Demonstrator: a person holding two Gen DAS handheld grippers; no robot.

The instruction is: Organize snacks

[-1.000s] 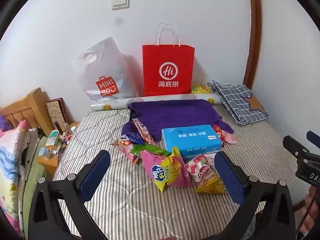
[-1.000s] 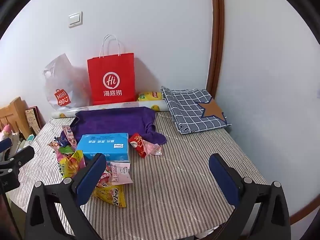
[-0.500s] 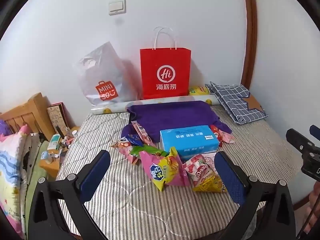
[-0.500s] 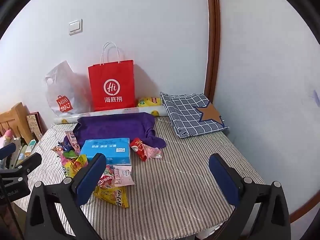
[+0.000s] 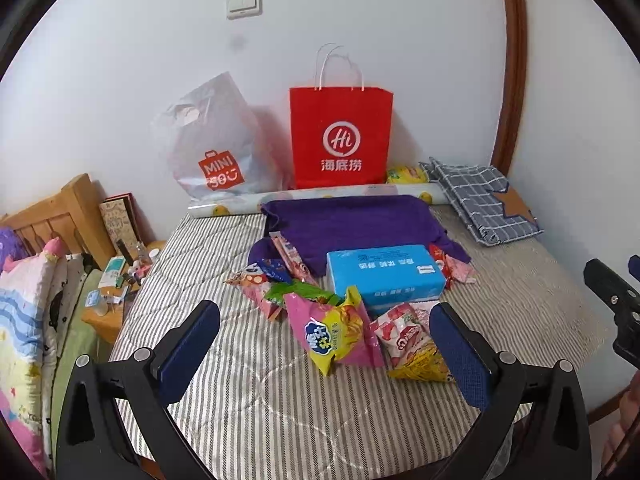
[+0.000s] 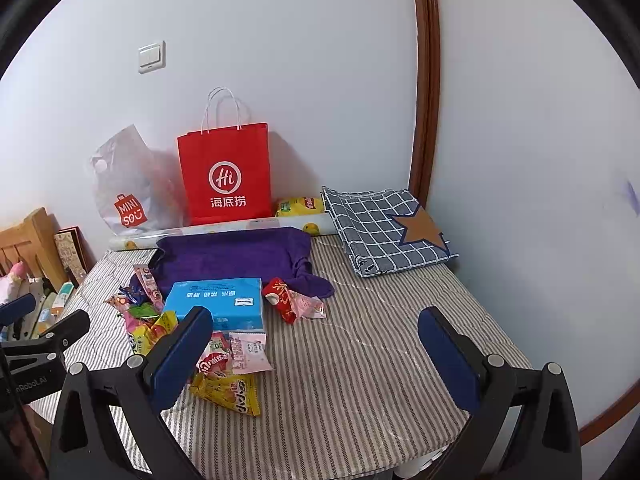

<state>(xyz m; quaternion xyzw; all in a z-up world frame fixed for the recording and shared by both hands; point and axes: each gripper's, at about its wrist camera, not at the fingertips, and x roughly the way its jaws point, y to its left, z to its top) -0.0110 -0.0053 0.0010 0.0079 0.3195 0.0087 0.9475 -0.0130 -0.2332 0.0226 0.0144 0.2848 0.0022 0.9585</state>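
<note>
Several snack packets lie in a heap on the striped mattress (image 5: 248,408): a pink and yellow chip bag (image 5: 334,330), a red and white packet (image 5: 402,332) over a yellow packet (image 6: 228,396), and a red packet (image 6: 282,300) to the right of a blue tissue box (image 5: 384,276). A red paper bag (image 5: 340,136) stands against the wall. My left gripper (image 5: 324,348) is open, held above the mattress in front of the heap. My right gripper (image 6: 316,356) is open too, over bare mattress to the right of the heap. Both hold nothing.
A white plastic bag (image 5: 212,148) leans beside the red bag. A purple towel (image 5: 352,224) lies behind the tissue box, a checked cloth (image 6: 384,228) in the far right corner, a paper roll (image 5: 320,196) along the wall. A cluttered nightstand (image 5: 116,288) is left.
Both grippers have drawn back and tilted a little, so the scene sits lower and smaller in both views. Nothing on the mattress has moved.
</note>
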